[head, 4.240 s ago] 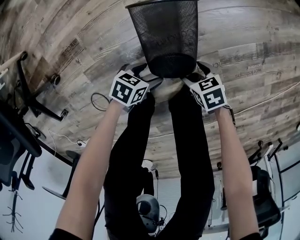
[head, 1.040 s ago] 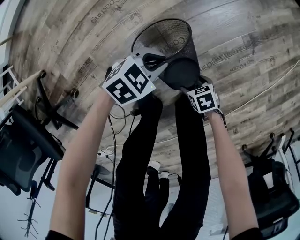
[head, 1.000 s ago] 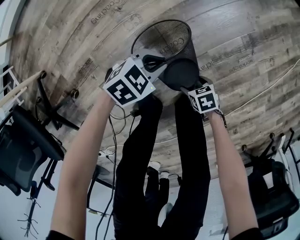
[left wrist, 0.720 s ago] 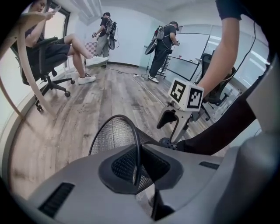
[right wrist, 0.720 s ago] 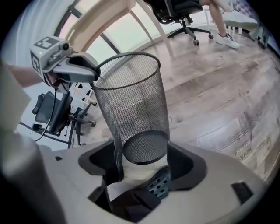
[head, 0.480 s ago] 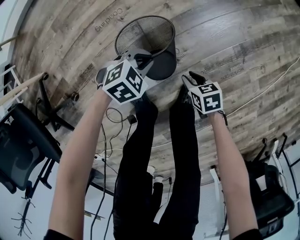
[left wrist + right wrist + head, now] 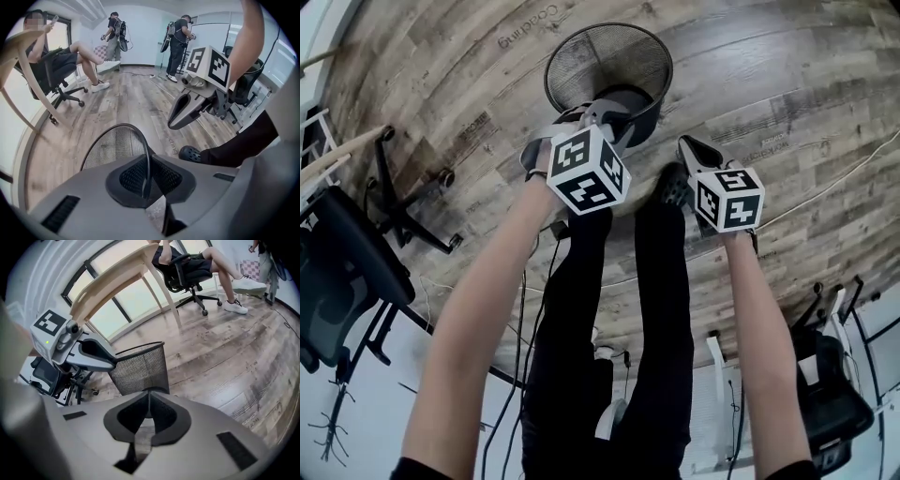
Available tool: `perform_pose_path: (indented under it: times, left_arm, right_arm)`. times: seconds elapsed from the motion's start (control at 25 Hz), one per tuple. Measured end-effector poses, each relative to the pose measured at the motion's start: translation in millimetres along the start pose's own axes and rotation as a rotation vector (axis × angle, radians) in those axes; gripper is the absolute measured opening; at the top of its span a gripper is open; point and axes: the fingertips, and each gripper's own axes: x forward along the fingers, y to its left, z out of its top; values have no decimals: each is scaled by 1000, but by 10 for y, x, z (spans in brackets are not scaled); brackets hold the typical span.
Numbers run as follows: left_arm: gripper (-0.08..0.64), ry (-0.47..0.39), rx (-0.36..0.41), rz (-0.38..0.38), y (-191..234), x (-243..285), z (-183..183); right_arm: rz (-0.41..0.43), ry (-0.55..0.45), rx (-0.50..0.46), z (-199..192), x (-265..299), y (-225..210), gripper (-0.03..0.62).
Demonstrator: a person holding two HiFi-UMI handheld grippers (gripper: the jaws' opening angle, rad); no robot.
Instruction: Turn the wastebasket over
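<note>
The black mesh wastebasket (image 7: 605, 66) stands on the wooden floor with its mouth up, just beyond the person's feet. My left gripper (image 7: 602, 117) is shut on its near rim; in the left gripper view the rim wire (image 7: 146, 154) runs between the closed jaws. My right gripper (image 7: 689, 148) hangs to the right of the basket, apart from it. Its jaws have just been closing and nothing is between them. In the right gripper view the basket (image 7: 140, 369) stands ahead, with the left gripper (image 7: 104, 363) at its rim.
An office chair (image 7: 347, 272) and a wooden table leg (image 7: 342, 150) are at the left. A cable (image 7: 825, 187) runs over the floor at the right. The person's shoe (image 7: 672, 186) is near the basket. A seated person (image 7: 70, 56) and two standing people are farther off.
The basket has swung from tilted, base toward me, to mouth up. My right gripper has come off its base, risen to the right and shut. The left has kept its hold on the rim.
</note>
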Motion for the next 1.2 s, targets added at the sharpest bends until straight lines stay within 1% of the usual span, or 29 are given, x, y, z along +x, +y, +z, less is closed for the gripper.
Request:
perform_pose_path:
  times: [0.12,0.24,0.32,0.44,0.56,0.68,0.84,1.0,1.08,1.2]
  left_arm:
    - [48,-1,25,-35,-233,85,36]
    - [48,7,23,-64,-441,166,50]
    - [46,16,20,-69,-544,209,34]
    - [48,42,22,-77,-702,295,-69]
    - [48,79,24,-77,-830,402,-262]
    - [49,95,-29,-72,-902,462,-434]
    - [52,99,-90,-61,-1014,488,-565]
    - [61,114,-132,-60,-1090,474,-629]
    - [61,109,-175,-64,-1108,436,-641]
    - [60,89,-241,-50,-1064,294,-631]
  right_arm:
    - [-4,-3,4,-30,-85,-33,38]
    - [-8,0,32,-92,-166,-71,37]
    - [-12,2,46,-127,-195,-86,37]
    - [-13,2,57,-175,-227,-81,37]
    - [-5,3,60,-204,-234,-32,37]
    - [6,9,44,-219,-217,31,37]
    - [9,19,12,-225,-229,81,34]
    - [13,19,11,-187,-275,110,32]
    - [10,22,0,-166,-314,118,32]
    - [4,24,-10,-92,-404,148,32]
